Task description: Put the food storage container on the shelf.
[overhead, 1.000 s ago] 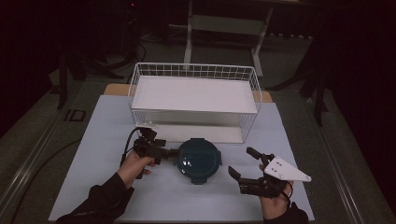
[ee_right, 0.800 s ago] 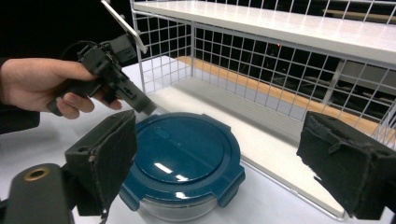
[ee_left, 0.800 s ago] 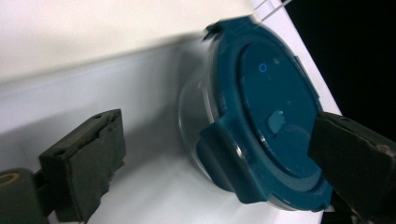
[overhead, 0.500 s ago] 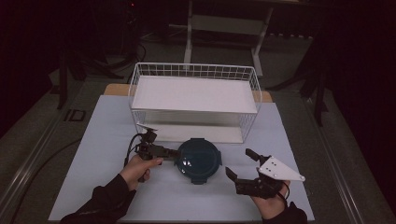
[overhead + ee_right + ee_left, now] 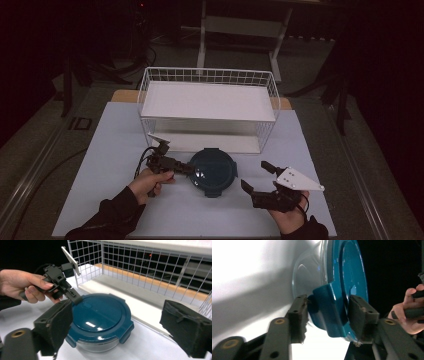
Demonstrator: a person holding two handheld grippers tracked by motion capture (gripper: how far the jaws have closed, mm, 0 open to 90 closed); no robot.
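A round clear container with a dark teal clip-on lid (image 5: 212, 171) sits on the white table (image 5: 110, 145), just in front of a white wire basket (image 5: 209, 107). The left gripper (image 5: 327, 312) has its jaws either side of one lid clip — pads touching or nearly so, though a firm grip cannot be told. The right gripper (image 5: 256, 178) rests near the container's right, jaws wide open — holding nothing.

Left hand-held gripper (image 5: 192, 169) now astride container latch (image 5: 329, 310).
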